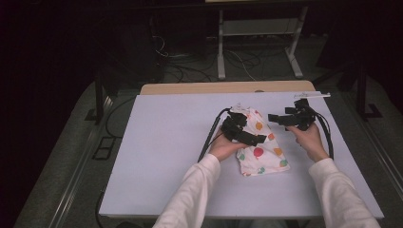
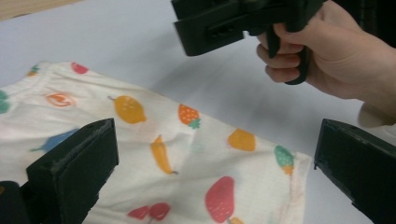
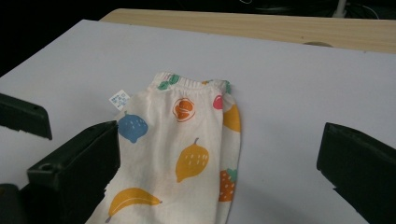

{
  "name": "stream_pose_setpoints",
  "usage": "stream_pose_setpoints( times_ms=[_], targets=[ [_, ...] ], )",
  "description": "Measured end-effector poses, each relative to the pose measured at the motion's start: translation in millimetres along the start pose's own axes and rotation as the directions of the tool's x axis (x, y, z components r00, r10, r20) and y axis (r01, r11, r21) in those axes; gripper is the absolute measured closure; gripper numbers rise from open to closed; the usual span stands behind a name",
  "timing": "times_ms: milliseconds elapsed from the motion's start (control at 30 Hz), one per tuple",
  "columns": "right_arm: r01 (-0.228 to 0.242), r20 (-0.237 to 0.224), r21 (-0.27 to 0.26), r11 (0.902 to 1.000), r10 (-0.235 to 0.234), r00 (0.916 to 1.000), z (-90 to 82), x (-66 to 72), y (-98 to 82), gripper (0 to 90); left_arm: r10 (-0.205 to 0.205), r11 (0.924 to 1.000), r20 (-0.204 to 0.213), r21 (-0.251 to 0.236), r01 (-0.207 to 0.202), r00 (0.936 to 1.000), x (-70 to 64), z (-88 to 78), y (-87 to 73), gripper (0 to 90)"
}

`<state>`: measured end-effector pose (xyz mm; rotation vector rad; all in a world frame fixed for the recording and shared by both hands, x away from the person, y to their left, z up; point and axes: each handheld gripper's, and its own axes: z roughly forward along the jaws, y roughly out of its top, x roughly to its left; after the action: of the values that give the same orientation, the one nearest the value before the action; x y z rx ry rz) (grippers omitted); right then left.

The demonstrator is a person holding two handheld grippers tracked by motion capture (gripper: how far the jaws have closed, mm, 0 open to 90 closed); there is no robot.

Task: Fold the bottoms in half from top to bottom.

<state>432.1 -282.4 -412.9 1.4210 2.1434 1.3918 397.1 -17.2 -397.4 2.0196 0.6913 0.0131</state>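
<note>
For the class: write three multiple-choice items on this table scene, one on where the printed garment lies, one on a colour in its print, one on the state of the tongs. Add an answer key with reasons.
1. The fruit-print garment lies:
A. between the two hands
B. at the table's far left edge
C. on the floor

2. The lemon in its print is:
A. purple
B. yellow-orange
C. black

3. Both tongs, left tongs and right tongs, are:
A. shut on the garment
B. open, gripping nothing
C. shut on a cup

Key: 1 A, it lies folded between the hands; 2 B, seen in the right gripper view; 3 B, each pair's jaws stand wide apart.
</note>
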Motion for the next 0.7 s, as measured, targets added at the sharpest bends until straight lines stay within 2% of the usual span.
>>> stream_pose_setpoints(
  times_ms=[467, 700],
  targets=[
    [0.014, -0.005, 0.005, 0.9999, -0.014, 0.9999, 4.5, 2.3, 5.3, 0.0, -0.01, 0.9998, -0.068, -0.017, 0.009, 0.9976, 29.4, -23.9, 3.3, 0.0],
    [0.018, -0.003, 0.006, 0.9998, -0.018, 0.9998, 5.7, 2.0, 5.8, 0.0, -0.006, 0.9999, -0.096, -0.009, 0.005, 0.9953, 41.7, -32.9, 7.7, 0.0]
  ],
)
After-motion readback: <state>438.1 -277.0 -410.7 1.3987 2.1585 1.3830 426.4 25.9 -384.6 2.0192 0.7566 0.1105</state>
